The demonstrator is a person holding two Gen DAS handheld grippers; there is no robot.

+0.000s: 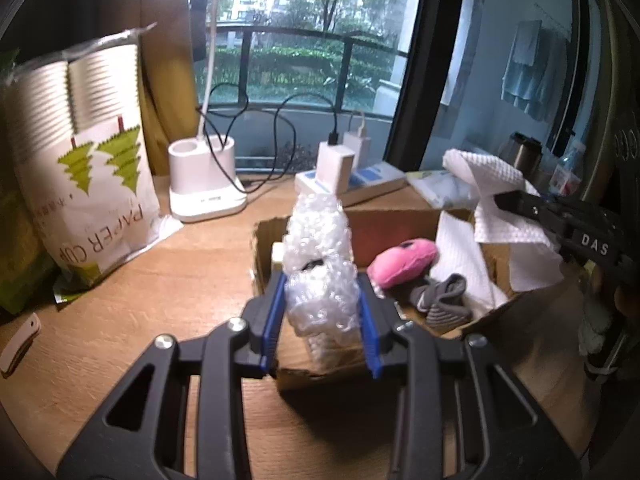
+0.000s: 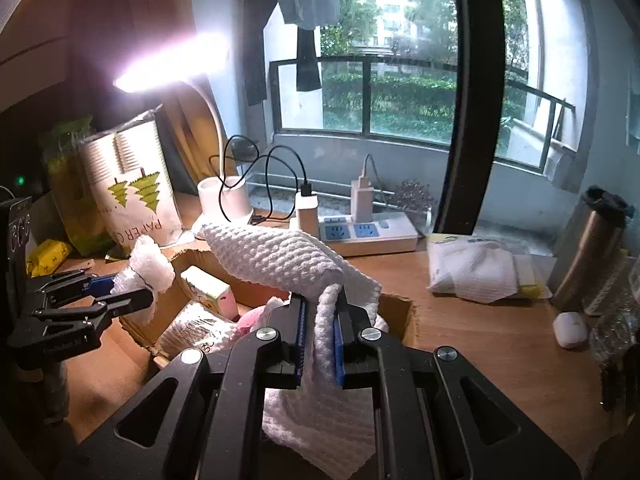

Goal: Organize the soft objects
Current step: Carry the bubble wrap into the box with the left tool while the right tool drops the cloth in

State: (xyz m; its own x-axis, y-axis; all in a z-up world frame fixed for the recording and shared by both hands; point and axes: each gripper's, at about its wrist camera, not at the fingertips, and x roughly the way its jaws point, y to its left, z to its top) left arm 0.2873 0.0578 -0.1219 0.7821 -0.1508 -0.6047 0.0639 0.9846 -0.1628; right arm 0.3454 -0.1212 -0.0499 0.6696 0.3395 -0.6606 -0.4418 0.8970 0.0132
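Left wrist: pink plush (image 1: pixel 402 262) in cardboard box (image 1: pixel 316 366)

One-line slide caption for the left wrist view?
Left claw grips crumpled clear bubble wrap above open brown cardboard box; right claw holds white textured paper towel.

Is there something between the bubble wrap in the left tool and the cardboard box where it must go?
Nothing visible blocks it: the bubble wrap in the left tool hangs just above the open cardboard box.
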